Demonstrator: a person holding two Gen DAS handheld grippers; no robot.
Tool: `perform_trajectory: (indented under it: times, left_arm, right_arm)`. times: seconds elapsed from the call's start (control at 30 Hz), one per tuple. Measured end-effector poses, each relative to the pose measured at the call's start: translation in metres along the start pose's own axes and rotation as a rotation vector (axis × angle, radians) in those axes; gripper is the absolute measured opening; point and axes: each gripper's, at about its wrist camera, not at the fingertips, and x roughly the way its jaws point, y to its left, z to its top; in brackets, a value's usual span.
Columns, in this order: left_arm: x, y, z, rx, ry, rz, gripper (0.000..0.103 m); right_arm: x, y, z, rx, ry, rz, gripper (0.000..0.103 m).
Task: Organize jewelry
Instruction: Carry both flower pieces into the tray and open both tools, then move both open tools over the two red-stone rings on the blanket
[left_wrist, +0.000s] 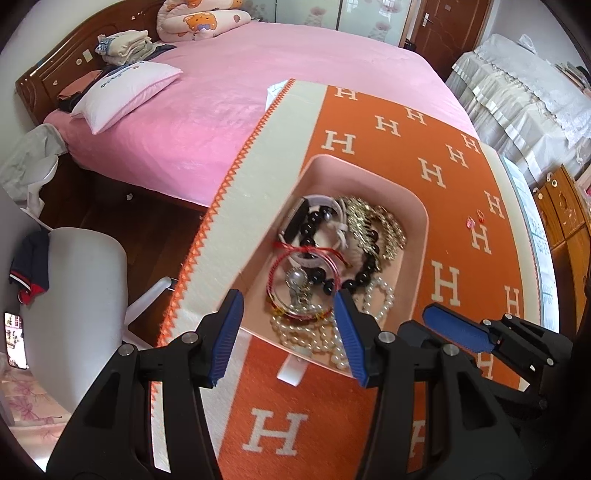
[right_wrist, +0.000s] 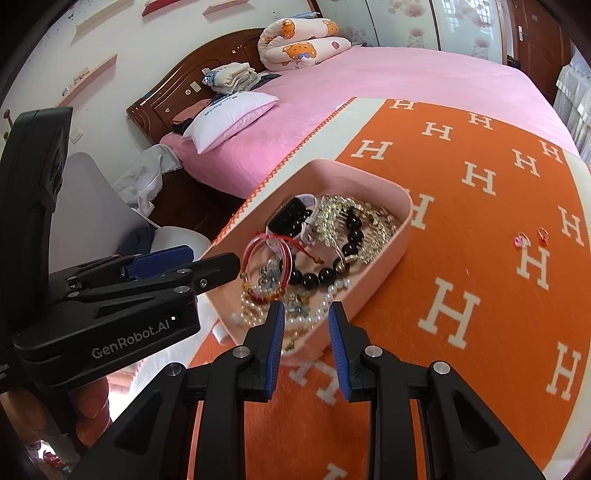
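Note:
A pink tray (left_wrist: 417, 236) (right_wrist: 384, 254) sits on the orange H-patterned cloth (left_wrist: 461, 177) (right_wrist: 480, 295). It holds a smartwatch (left_wrist: 297, 221) (right_wrist: 288, 218), a black bead bracelet (left_wrist: 317, 275) (right_wrist: 314, 277), a gold hair comb (left_wrist: 373, 225) (right_wrist: 354, 218), a pearl necklace (left_wrist: 376, 299) (right_wrist: 332, 291) and red string bracelets (left_wrist: 306, 254) (right_wrist: 266, 251). Two small red earrings (left_wrist: 476, 218) (right_wrist: 532, 238) lie on the cloth to the right of the tray. My left gripper (left_wrist: 288, 314) (right_wrist: 218, 264) is open and empty at the tray's near left. My right gripper (right_wrist: 306, 321) (left_wrist: 436, 317) is open and empty at the tray's near rim.
The cloth covers a table beside a pink bed (left_wrist: 229, 96) (right_wrist: 369, 81) with a white pillow (left_wrist: 125, 92) and folded clothes. A white chair (left_wrist: 81, 288) stands left of the table. A wooden cabinet (left_wrist: 565, 221) is at the right.

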Motion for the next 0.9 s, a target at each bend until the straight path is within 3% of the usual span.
perform_trajectory:
  times: [0.33,0.9]
  left_arm:
    - [0.001,-0.031,-0.007,0.042,0.009,-0.002,0.048]
    - [-0.002,-0.108,-0.009,0.134,0.001,-0.046,0.048]
  right_arm:
    - [-0.021,-0.026,-0.023,0.039,-0.006,-0.035,0.025]
    - [-0.061,-0.106,-0.047,0.15,-0.045,-0.102,0.025]
